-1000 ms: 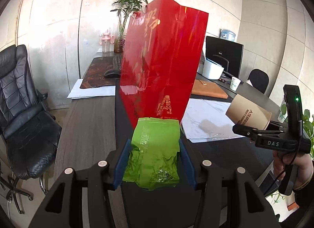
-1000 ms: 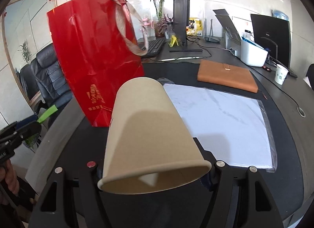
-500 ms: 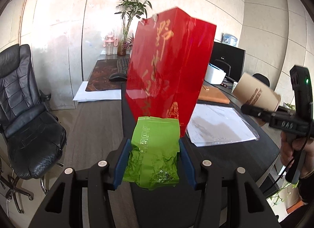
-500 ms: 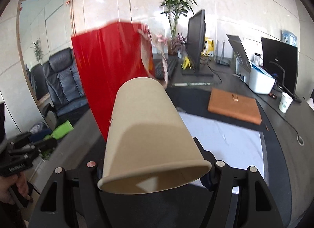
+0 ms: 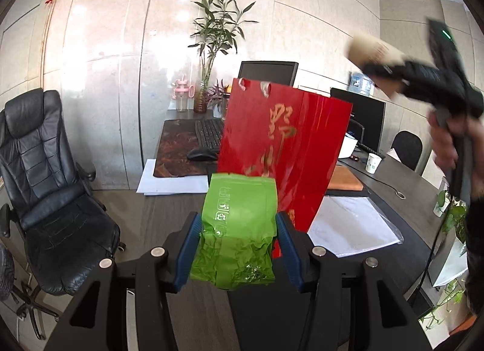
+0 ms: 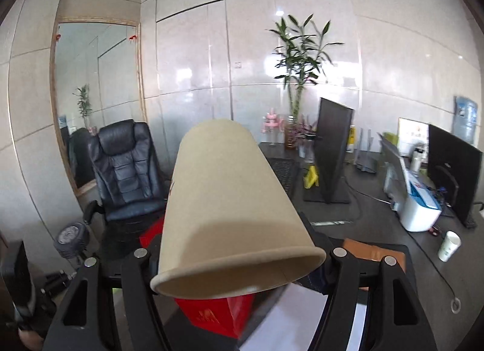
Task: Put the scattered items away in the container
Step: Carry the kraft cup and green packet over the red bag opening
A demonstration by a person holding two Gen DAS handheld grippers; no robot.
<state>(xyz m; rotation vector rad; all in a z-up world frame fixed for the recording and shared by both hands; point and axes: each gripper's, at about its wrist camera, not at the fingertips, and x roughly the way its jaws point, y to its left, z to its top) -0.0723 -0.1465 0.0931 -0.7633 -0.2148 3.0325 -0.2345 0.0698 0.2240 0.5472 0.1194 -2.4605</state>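
A crinkled green foil pouch (image 5: 239,227) sits between the blue pads of my left gripper (image 5: 237,240), which is shut on it, held in the air in front of the upright red gift bag (image 5: 281,145) on the dark desk. My right gripper (image 6: 236,248) is shut on a tan paper cup (image 6: 230,205), lying with its base pointing away and its rim toward the camera. In the left wrist view that cup (image 5: 373,57) and the right gripper (image 5: 378,71) appear blurred, high above the bag's right side. Below the cup, only part of the red bag (image 6: 217,314) shows.
A black office chair (image 5: 45,187) stands left of the desk. On the desk lie clear-sleeved papers (image 5: 351,224), a brown notebook (image 5: 345,180), a keyboard (image 5: 208,134), a mouse (image 5: 201,154), monitors, a white printer (image 6: 414,202) and a small white cup (image 6: 449,245). A potted bamboo (image 5: 216,45) stands at the back.
Both hands have risen. The right gripper with the cup climbed well above the red bag's top, so the bag sank low in its view. The green pouch stays gripped.
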